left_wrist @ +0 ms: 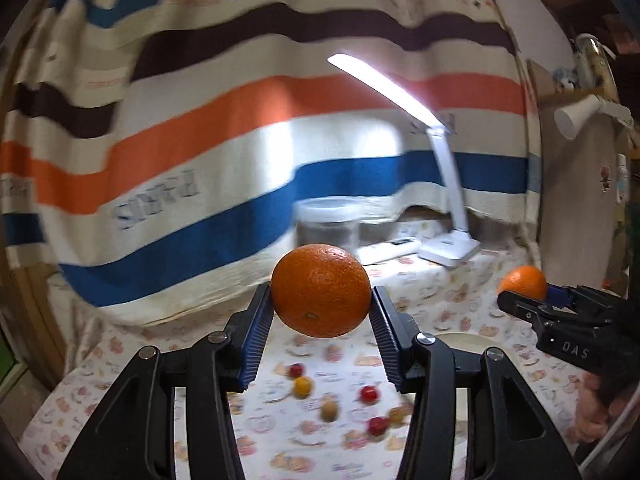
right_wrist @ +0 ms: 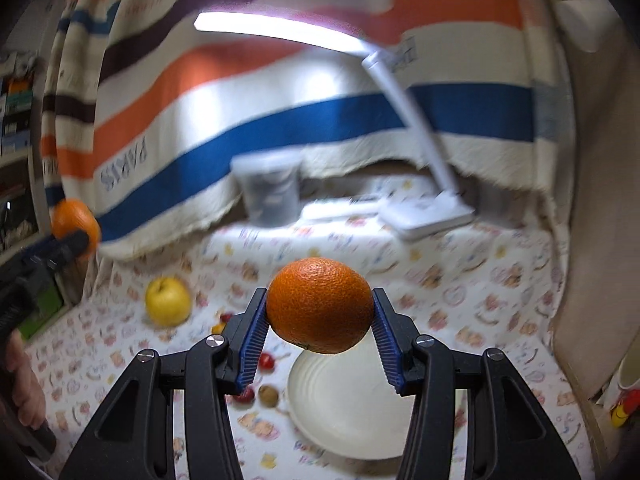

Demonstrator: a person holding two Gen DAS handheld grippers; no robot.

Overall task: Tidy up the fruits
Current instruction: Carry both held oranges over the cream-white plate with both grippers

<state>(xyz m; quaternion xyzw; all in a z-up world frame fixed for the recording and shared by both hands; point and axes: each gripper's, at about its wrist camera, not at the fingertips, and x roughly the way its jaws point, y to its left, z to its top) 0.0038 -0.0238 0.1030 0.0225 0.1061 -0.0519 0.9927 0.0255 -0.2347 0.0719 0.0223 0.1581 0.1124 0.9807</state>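
Overhead, striped blanket (right_wrist: 280,120) closed off rear edge of table (right_wrist: 500,280). White plate (right_wrist: 340,412) lay near front, bare. Yellow apple (right_wrist: 167,300) sat left, well apart from plate. Left gripper (left_wrist: 320,308) clamped one orange (left_wrist: 321,290) aloft; right gripper (right_wrist: 320,316) clamped second orange (right_wrist: 319,305) above plate rim. Small fruits (left_wrist: 332,400) lay scattered on cloth below.

Plate (right_wrist: 340,412) bare and open from above — small fruits (right_wrist: 264,380) crowd its left edge, apple (right_wrist: 167,301) farther left; tub (right_wrist: 269,190) and lamp (right_wrist: 430,216) block the back — cloth between lies free
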